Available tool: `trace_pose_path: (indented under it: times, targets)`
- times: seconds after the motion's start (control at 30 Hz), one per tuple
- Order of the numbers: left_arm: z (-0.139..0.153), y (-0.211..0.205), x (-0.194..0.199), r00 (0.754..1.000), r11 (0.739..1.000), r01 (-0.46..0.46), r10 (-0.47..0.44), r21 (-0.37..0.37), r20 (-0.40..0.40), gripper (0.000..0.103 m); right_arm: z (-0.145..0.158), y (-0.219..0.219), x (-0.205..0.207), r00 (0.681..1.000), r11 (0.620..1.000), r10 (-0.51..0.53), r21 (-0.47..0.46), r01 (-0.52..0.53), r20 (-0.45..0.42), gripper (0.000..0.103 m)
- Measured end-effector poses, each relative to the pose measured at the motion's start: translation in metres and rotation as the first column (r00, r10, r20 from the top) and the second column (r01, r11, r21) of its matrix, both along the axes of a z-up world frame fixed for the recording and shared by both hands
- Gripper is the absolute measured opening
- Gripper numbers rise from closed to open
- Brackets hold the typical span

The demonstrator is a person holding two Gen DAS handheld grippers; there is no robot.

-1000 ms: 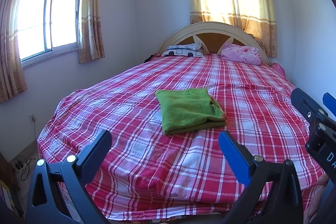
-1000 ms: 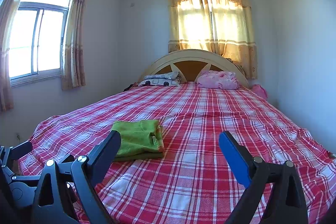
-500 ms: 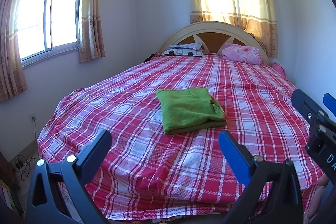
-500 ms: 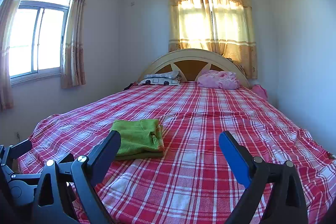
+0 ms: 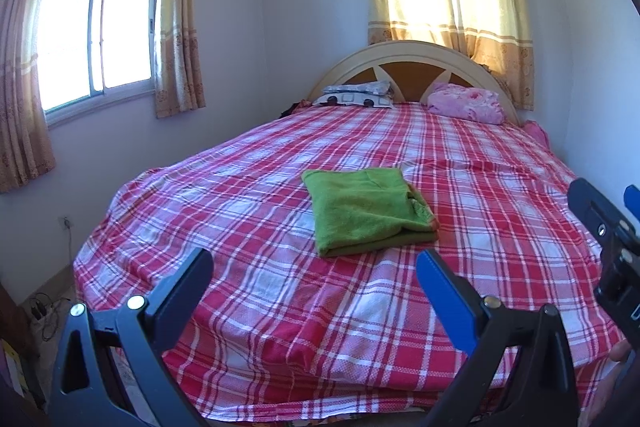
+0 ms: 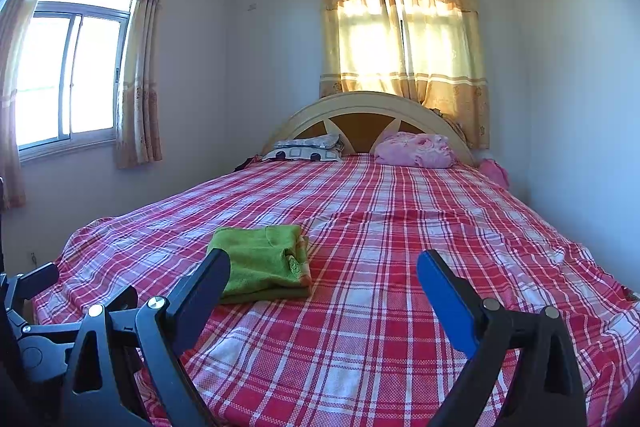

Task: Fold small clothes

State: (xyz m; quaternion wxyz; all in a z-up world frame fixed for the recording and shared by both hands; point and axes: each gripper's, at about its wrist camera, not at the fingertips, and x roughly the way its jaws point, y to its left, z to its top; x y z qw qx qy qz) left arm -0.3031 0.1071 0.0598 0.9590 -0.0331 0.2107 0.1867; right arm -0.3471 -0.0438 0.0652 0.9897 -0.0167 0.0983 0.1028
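A green garment (image 5: 366,209) lies folded into a thick rectangle on the red plaid bed sheet (image 5: 280,307), near the middle of the bed. The same green garment (image 6: 264,265) shows left of centre in the right wrist view. My left gripper (image 5: 314,267) is open and empty, held back over the foot of the bed, short of the garment. My right gripper (image 6: 324,267) is open too, holding nothing, with the garment just past its left finger. Part of the right gripper (image 5: 604,227) shows at the right edge of the left wrist view.
The sheet (image 6: 380,327) covers the whole bed. Two pillows, a patterned one (image 6: 308,149) and a pink one (image 6: 414,149), lie against the headboard (image 6: 368,115). Walls and curtained windows (image 6: 68,75) close in on the left and back. A power strip (image 5: 38,307) lies on the floor.
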Motion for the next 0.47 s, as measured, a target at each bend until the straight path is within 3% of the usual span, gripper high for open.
trace_pose_path:
  times: [0.47]
  targets:
    - [-0.0031,0.0007,0.0041,0.999,0.999,0.040,-0.040,-0.014,-0.013,0.103,-0.0023,-0.0008,0.0006,1.000,1.000,-0.003,0.001,0.003,-0.006,0.095]
